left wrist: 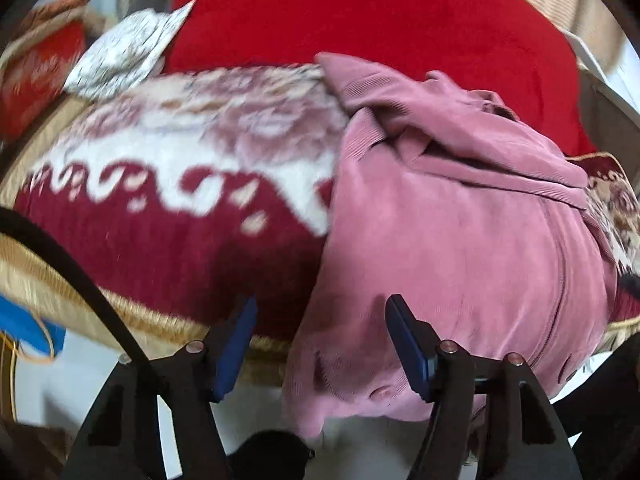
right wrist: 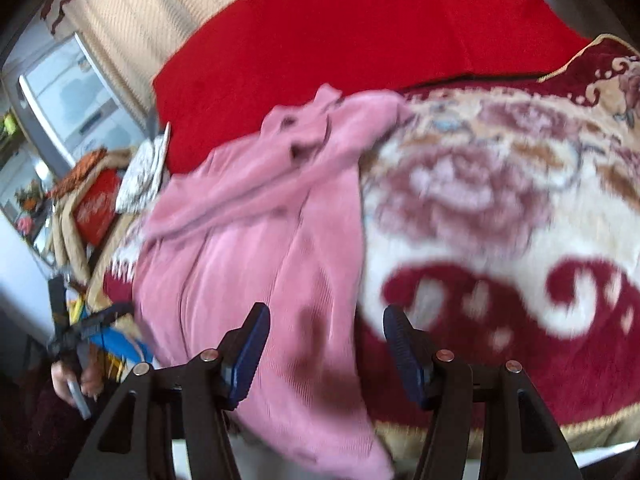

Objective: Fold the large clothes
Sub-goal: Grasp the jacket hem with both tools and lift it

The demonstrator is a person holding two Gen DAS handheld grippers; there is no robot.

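Note:
A large pink corduroy garment [left wrist: 460, 248] lies rumpled on a patterned red, white and tan blanket [left wrist: 168, 200], its lower part hanging over the near edge. It also shows in the right wrist view [right wrist: 256, 248]. My left gripper [left wrist: 320, 320] is open and empty, hovering above the garment's left edge near the blanket's fringe. My right gripper [right wrist: 324, 332] is open and empty, above the garment's right edge. The left gripper also shows far left in the right wrist view [right wrist: 84, 332], held in a hand.
A plain red cover [left wrist: 360, 20] lies behind the blanket [right wrist: 500, 220]. A white patterned cloth [left wrist: 128, 52] and a red box [left wrist: 36, 72] sit at the back left. Beige curtains [right wrist: 136, 12] and a window [right wrist: 68, 92] stand behind. White floor [left wrist: 80, 368] lies below the edge.

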